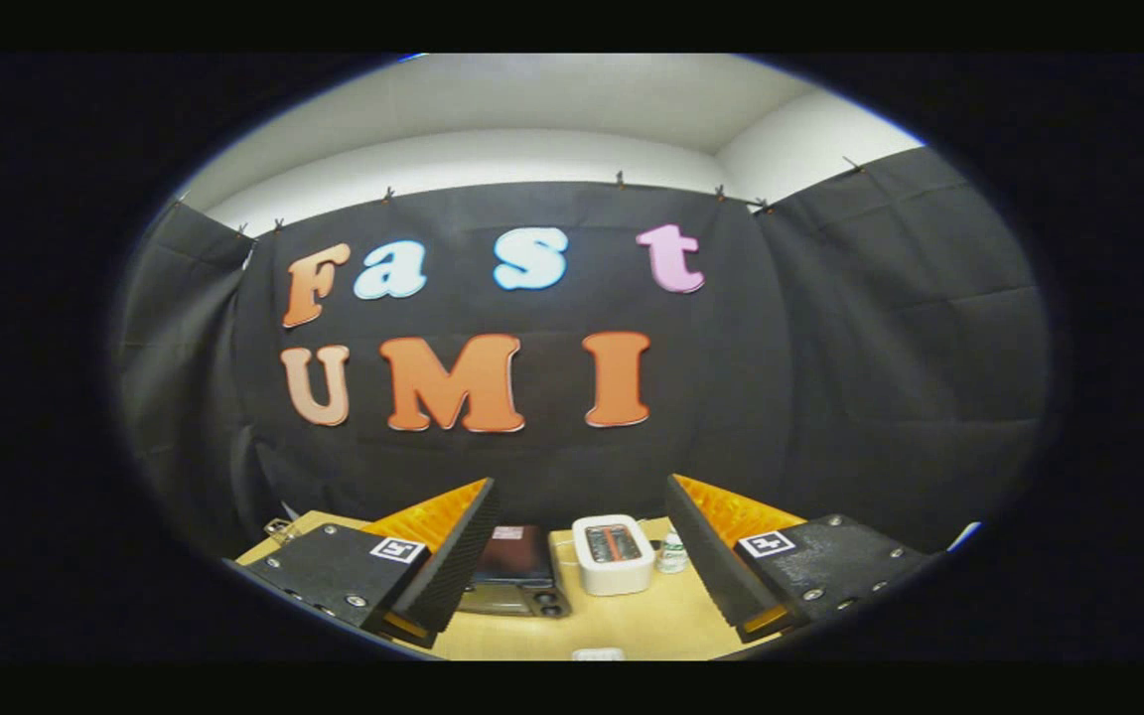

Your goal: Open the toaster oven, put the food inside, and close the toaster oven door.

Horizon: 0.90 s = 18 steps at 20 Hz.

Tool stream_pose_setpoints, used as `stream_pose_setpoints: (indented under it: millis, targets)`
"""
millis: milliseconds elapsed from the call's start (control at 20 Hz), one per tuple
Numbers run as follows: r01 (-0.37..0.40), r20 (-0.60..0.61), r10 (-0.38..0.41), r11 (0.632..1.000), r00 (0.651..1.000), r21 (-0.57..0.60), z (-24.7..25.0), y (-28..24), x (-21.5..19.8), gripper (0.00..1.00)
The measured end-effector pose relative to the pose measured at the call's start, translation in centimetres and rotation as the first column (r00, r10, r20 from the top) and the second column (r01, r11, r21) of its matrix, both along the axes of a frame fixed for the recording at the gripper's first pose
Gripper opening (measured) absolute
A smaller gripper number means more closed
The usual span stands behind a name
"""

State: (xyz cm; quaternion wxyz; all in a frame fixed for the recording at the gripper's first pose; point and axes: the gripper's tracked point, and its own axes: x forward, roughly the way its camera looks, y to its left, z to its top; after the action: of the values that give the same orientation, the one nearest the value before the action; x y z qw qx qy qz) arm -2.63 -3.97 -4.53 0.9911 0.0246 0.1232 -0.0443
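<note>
- The gripper point(580, 556) has two black fingers with ribbed inner pads and orange backs; they stand spread wide apart, pinching nothing.
- Each finger base carries a small square black-and-white marker tag; the pattern is a code, not readable writing.
- The light wooden desk point(632, 626) lies low between and beyond the fingers, with only part of its top on show.
- The dark, boxy toaster oven point(514, 571) sits on the desk just ahead of the left finger point(438, 566), which covers its left part.
- It shows from above: a dark top with a pale label near its back edge, too small to read, and a greyish front strip with dark knobs facing the gripper.
- Its long axis seems to run side to side across the desk; whether the door is open or closed cannot be told.
- A white, rounded rectangular appliance point(614, 553) with a dark slot and an orange-red strip on top stands between the fingers, just right of the toaster oven; it looks like a pop-up toaster.
- A small clear bottle point(672, 552) with a green cap and white label stands just beside it, near the right finger point(721, 556); the label is unreadable.
- A small white object point(598, 653) at the desk's near edge is cut off and cannot be made out.
- A small metallic fitting point(279, 528) sits at the desk's far left corner, unclear.
- No food item can be made out.
</note>
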Motion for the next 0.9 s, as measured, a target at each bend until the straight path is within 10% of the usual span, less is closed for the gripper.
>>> stream_pose_setpoints:
  millis: [250,900]
  targets:
    - [0.083,0.055,-0.083,0.997,0.995,0.008,2.4,-3.4,-1.8,0.99]
    - [-0.101,0.208,0.088,0.994,0.974,0.049,5.8,-4.4,2.2,0.98]
